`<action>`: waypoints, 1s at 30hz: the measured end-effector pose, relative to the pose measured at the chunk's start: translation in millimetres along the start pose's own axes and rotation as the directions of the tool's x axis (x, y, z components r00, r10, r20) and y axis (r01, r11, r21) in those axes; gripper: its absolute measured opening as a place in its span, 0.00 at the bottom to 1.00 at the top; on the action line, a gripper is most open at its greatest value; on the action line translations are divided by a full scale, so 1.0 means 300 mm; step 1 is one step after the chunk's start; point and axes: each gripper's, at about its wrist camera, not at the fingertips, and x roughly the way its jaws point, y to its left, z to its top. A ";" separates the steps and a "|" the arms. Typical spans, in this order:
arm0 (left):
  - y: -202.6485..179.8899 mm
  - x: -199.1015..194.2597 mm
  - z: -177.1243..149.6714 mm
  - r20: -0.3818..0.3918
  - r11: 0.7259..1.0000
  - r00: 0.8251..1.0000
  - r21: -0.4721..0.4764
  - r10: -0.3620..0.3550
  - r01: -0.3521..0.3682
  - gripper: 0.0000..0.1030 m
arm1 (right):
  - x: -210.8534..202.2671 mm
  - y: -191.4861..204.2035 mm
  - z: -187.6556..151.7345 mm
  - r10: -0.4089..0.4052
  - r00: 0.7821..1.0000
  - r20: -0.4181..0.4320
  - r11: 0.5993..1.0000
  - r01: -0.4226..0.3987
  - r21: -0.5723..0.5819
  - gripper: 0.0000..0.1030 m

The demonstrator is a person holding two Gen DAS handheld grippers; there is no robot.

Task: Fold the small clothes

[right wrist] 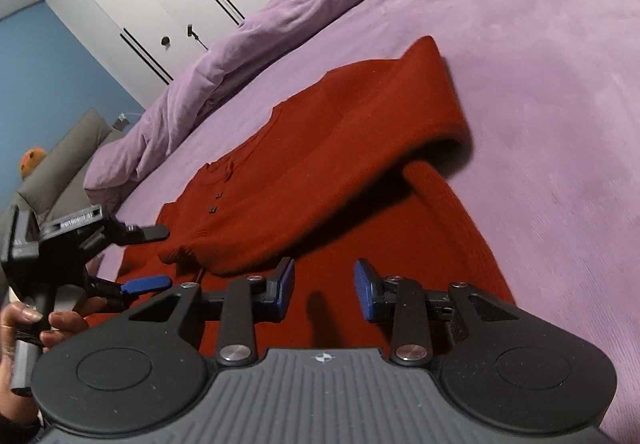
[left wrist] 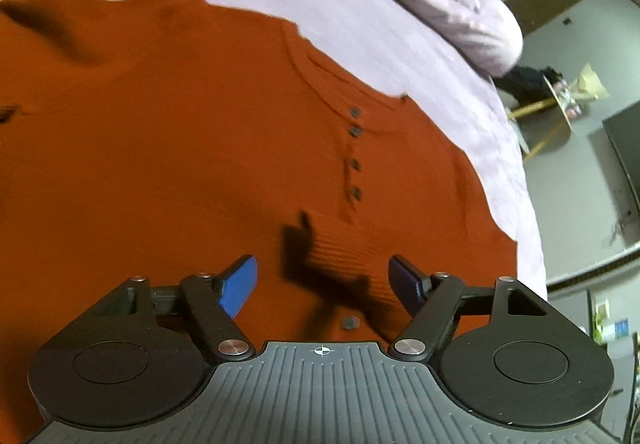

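the rust-red sweater [right wrist: 320, 179] lies spread on the purple bedspread [right wrist: 540, 83], button placket up, and one sleeve [right wrist: 360, 147] is laid diagonally across its chest. that sleeve's cuff ends near the placket's lowest button, and its far end makes a raised, rounded bend that is not pressed flat. the right gripper [right wrist: 325, 290] hovers just above the sweater's lower body, jaws parted with only bare knit showing between them, gripping nothing. the left gripper [left wrist: 323, 282] hangs over the sweater below the placket buttons [left wrist: 355, 147], jaws spread wide, nothing between them either. in the right wrist view it sits beside the sweater's collar side, a hand [right wrist: 36, 328] on its handle.

my read: the fold is only partly done, and that puffed bend could spring the sleeve off the chest if the knit gets tugged. a pinch on the lower body could snag one layer only, dragging the sweater along the bedspread toward the rumpled duvet [right wrist: 224, 59] behind its collar.
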 end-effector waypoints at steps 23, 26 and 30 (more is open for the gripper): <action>-0.119 -0.136 0.099 0.283 0.888 0.934 0.340 0.217 -0.309 0.10 | 0.005 0.073 0.027 -0.247 0.967 0.069 0.956 0.255 -0.148 0.31; -0.056 -0.134 0.135 0.317 0.844 0.883 0.305 0.347 -0.441 0.10 | 0.016 0.086 0.041 -0.333 0.939 0.084 0.920 0.343 -0.188 0.30; 0.066 -0.137 0.166 0.228 0.950 0.946 0.159 0.232 -0.271 0.12 | 0.015 0.103 0.068 -0.200 0.979 0.038 0.967 0.204 -0.153 0.32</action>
